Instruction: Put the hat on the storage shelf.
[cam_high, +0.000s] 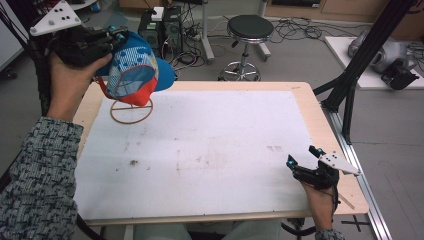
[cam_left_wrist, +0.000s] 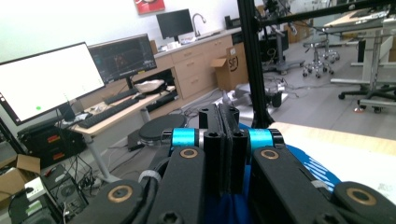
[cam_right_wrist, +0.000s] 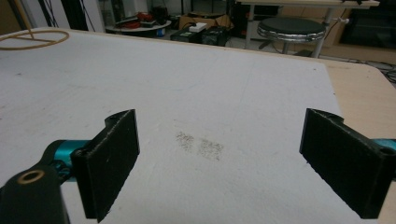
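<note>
From the high view, the left gripper (cam_high: 116, 36) was raised above the far left corner of the light wooden table (cam_high: 320, 125), its jaws pinched together on the edge of a blue baseball cap with a white-patterned crown and an orange-red band (cam_high: 135, 70). The cap hung just below and beside those jaws, over a thin wooden ring-shaped stand base (cam_high: 131, 111) that lay on the white sheet covering the table (cam_high: 200, 150). The left hand (cam_high: 70, 80), in a grey-and-white knitted sleeve (cam_high: 35, 175), wrapped the gripper's body. The right gripper (cam_high: 303, 156) rested low at the near right edge of the sheet, well apart from the cap, its jaws spread and empty. Beyond the table stood a round black stool on a chrome base (cam_high: 248, 30), and a black metal frame (cam_high: 360, 65) rose to the right of the right gripper.

In the left gripper view, the left gripper (cam_left_wrist: 223, 116) showed its two black jaws pressed flat together, with blue cap fabric (cam_left_wrist: 313, 168) beneath and beside them. Farther off sat two computer monitors (cam_left_wrist: 84, 70) on a desk and a cardboard box (cam_left_wrist: 231, 65) printed with "SF".

In the right gripper view, the right gripper (cam_right_wrist: 224, 158) held its jaws wide apart with nothing between them but the stained white sheet (cam_right_wrist: 201, 102). The wooden ring (cam_right_wrist: 32, 38) lay far ahead to the left of the jaws, the black stool (cam_right_wrist: 290, 27) beyond the table's far edge.
</note>
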